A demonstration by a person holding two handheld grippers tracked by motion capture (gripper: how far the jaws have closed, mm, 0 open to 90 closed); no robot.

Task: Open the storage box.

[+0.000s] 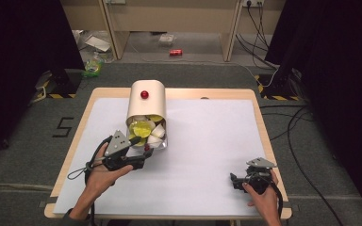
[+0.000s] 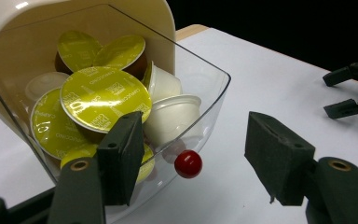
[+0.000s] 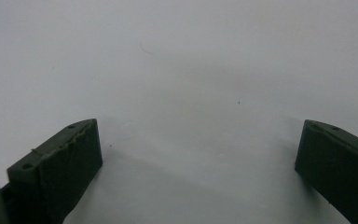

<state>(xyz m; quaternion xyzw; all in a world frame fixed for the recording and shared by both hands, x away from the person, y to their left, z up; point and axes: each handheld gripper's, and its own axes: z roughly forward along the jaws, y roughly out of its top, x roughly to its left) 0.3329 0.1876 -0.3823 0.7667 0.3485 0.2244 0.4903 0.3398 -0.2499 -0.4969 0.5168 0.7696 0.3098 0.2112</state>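
A cream, round-topped capsule holder [image 1: 146,101] lies on the white sheet with a red knob [image 1: 144,94] on its upper side. Its clear front flap [image 2: 205,93] hangs open, showing several yellow-lidded capsules [image 2: 103,95] and white cups [image 2: 175,114]. A second red knob [image 2: 188,164] sits on the clear flap. My left gripper [image 2: 198,149] is open; that knob lies between its jaws, nearer the left one, untouched by either pad. In the high view the left gripper [image 1: 142,147] is at the flap's front edge. My right gripper [image 3: 198,144] stands open over bare sheet, near the table's front right [image 1: 238,181].
The white sheet [image 1: 207,141] covers most of the wooden table [image 1: 264,136]. Cables trail on the floor at the right. Black curtains stand at both sides, and a red can [image 1: 175,52] lies on the floor beyond the table.
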